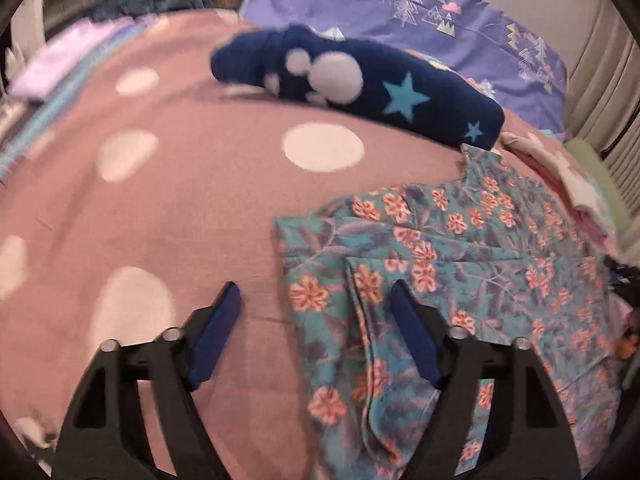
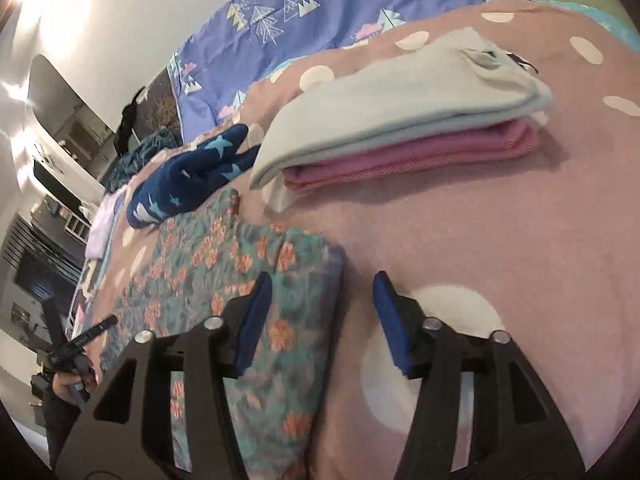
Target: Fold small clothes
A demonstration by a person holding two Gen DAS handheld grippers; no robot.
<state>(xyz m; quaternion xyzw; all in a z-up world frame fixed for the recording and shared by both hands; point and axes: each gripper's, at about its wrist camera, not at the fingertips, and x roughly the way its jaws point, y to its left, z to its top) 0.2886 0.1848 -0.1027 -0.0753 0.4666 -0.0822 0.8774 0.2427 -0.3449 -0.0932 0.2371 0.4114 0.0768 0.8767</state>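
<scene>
Floral garment: a teal piece with orange flowers, partly folded, lies flat on the pink dotted bedspread; in the left wrist view it fills the lower right, in the right wrist view the lower left.
Left claw: the left claw has its blue pads apart, nothing pinched; the garment's left edge lies between and below the pads, one pad over bare bedspread, the other over the cloth. Whether the pads touch the fabric I cannot tell.
Right claw: the right claw also has its pads apart and nothing clamped; it straddles the garment's right edge, left pad over the floral cloth, right pad over the bedspread and a white dot.
Folded stack: a pale grey-white piece on top of a pink one, neatly piled, beyond the floral garment and apart from it.
Navy garment: dark blue fleece with light stars and pale spots, crumpled, at the floral garment's far corner.
Purple bedding: a lilac sheet with tree prints behind the bedspread.
Person: a hand holding the other claw's handle at the far left edge of the right wrist view.
</scene>
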